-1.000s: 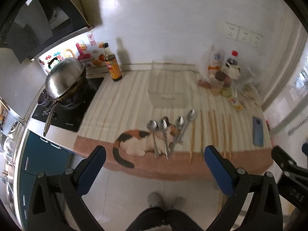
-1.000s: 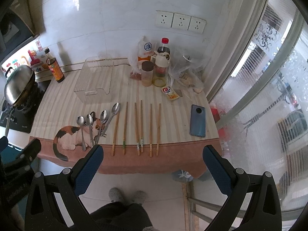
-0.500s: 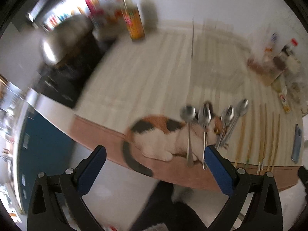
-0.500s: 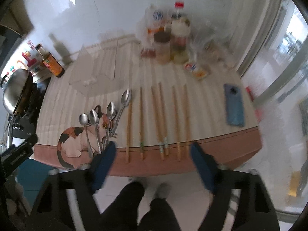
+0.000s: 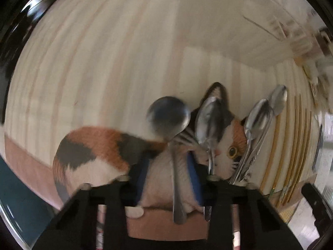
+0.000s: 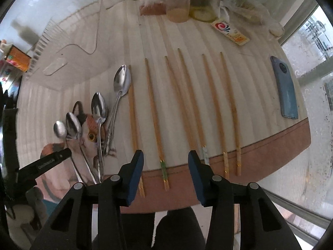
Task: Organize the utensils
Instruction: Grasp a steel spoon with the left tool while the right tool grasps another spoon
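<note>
The left gripper (image 5: 169, 177) is positioned low over the front edge of the worktop (image 6: 208, 48), at the left end of the utensil row. Its blue-padded fingers (image 5: 193, 179) stand narrowly apart, one on each side of the handle of the round-bowled spoon (image 5: 168, 118); the pads are near the handle, but contact cannot be confirmed because the left wrist view is blurred. This spoon lies on the cat print (image 5: 100, 148) of the worktop cover, bowl pointing to the back edge.

Three further spoons (image 6: 100, 106) lie to its right, handles toward the front edge. The two rightmost spoons converge and touch at the handles.

The right gripper (image 6: 165, 164) hovers above the front edge, jaws spread with nothing between them. Below the gap lies the green-tipped chopstick (image 6: 155, 112). In total, six chopsticks (image 6: 210, 108) lie roughly parallel from front to back, their decorated ends over the brown border at the front edge.

A clear plastic container (image 6: 62, 56) sits toward the back left of the worktop. A blue phone (image 6: 285, 87) lies near the right edge. Jars (image 6: 178, 2) and a sachet (image 6: 230, 32) stand at the back right.
</note>
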`<state>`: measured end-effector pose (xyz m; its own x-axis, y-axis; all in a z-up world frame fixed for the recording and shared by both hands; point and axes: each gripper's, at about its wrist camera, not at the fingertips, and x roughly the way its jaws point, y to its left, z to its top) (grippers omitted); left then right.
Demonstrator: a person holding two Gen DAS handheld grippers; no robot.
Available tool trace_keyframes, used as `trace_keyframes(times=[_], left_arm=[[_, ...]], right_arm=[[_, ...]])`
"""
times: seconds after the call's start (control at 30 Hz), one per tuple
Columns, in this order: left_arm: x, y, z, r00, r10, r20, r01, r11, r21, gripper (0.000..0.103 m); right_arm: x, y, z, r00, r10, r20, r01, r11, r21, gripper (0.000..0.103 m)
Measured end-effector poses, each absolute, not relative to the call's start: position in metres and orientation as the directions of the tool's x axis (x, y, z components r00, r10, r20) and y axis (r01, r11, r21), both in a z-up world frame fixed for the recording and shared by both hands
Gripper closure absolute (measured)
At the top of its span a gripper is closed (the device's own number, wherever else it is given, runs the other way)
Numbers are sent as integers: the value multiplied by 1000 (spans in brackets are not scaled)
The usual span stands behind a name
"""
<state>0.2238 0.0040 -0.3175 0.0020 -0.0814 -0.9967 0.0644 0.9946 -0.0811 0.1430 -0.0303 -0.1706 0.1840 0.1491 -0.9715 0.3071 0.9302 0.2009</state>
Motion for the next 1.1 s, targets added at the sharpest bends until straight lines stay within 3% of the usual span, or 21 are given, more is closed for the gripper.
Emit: trace_keyframes(times=[0.03,0.1,0.27,0.53,0.77,0.83,0.87,0.9,0.93,1.1], left_arm=[[225,1,-318,10,-72,-997,84,994,-71,97],[227,-2,-319,19,-53,-998,131,990,-50,101],[232,9,-319,48,-9,-999,217,976,2,103],[248,66,-314,44,35,-998,166,985,41,103],[237,107,-293,44,15,-999,98,995,20,103],[239,112,-291,63,7,-998,74,997,12,103],[238,116,-288,65,7,-998,70,998,12,103],[238,122,-284,68,0,-998,58,998,4,103],[238,127,-282,66,-7,-998,59,998,-3,103],[241,182,-263,94,-35,-995,38,999,-31,103]], right_arm=[[146,-29,-171,180,151,-972,311,929,202,57],[154,-22,-172,174,161,-972,311,927,209,57],[172,-2,-172,172,186,-967,298,926,231,57],[195,66,-183,141,320,-937,183,921,343,57],[205,137,-203,40,248,-968,18,968,249,57],[204,152,-202,54,172,-984,-22,985,171,66],[203,159,-200,59,136,-989,-35,990,135,75],[203,162,-199,64,138,-988,-28,990,137,91],[203,166,-198,64,129,-990,-22,992,128,96],[203,168,-188,78,176,-981,44,983,180,98]])
